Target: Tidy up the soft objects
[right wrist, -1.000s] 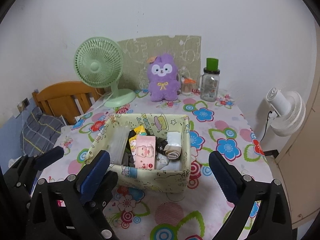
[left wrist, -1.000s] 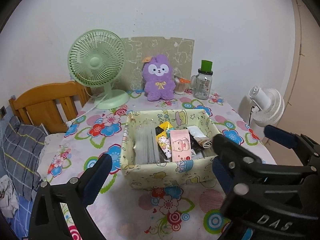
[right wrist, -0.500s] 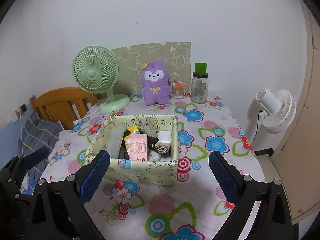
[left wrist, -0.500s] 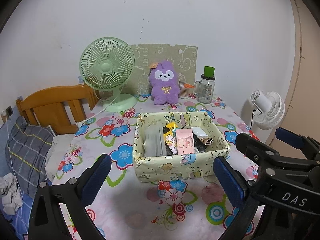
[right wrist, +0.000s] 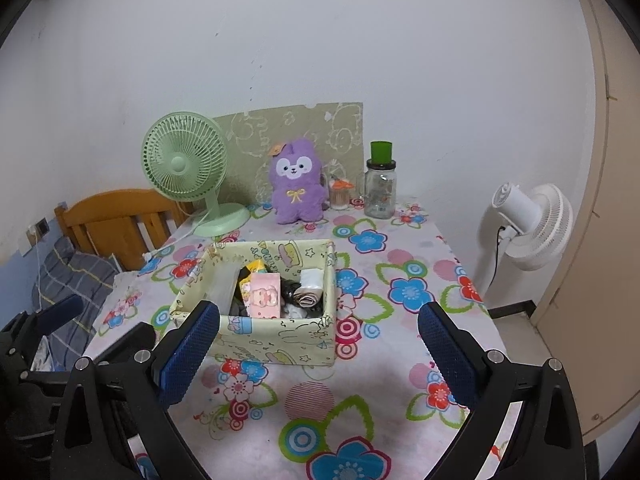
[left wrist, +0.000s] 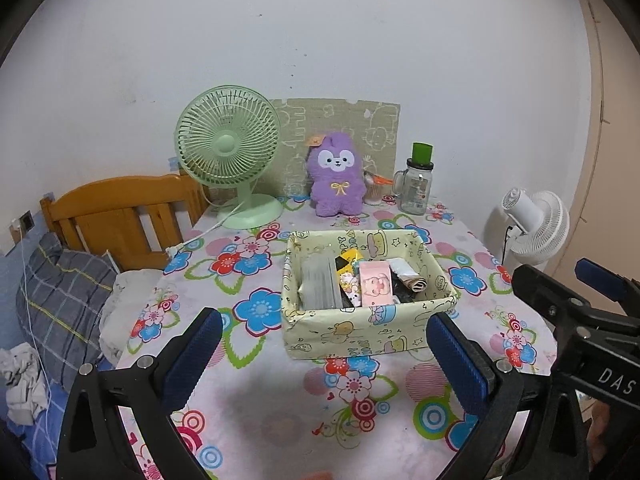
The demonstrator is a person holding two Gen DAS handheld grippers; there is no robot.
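A pale green fabric box [left wrist: 360, 332] [right wrist: 280, 340] stands mid-table and holds a pink tissue pack [left wrist: 374, 288] [right wrist: 264, 296], a grey packet, a yellow item and rolled cloths. A purple plush toy [left wrist: 338, 180] [right wrist: 296, 184] sits upright at the back by the wall. My left gripper [left wrist: 320, 356] is open and empty, held above the table's near edge in front of the box. My right gripper [right wrist: 320, 356] is open and empty, also short of the box; it shows at the right in the left wrist view [left wrist: 592, 292].
A green desk fan [left wrist: 230, 156] stands back left with its cord across the flowered tablecloth [left wrist: 280, 408]. A glass jar with a green lid [left wrist: 418, 184] stands back right. A wooden bed frame [left wrist: 116, 216] is left; a white floor fan [left wrist: 536, 224] is right.
Both grippers have pulled back and up from the box, so it looks smaller and farther. Both stayed open and empty. Nothing on the table moved.
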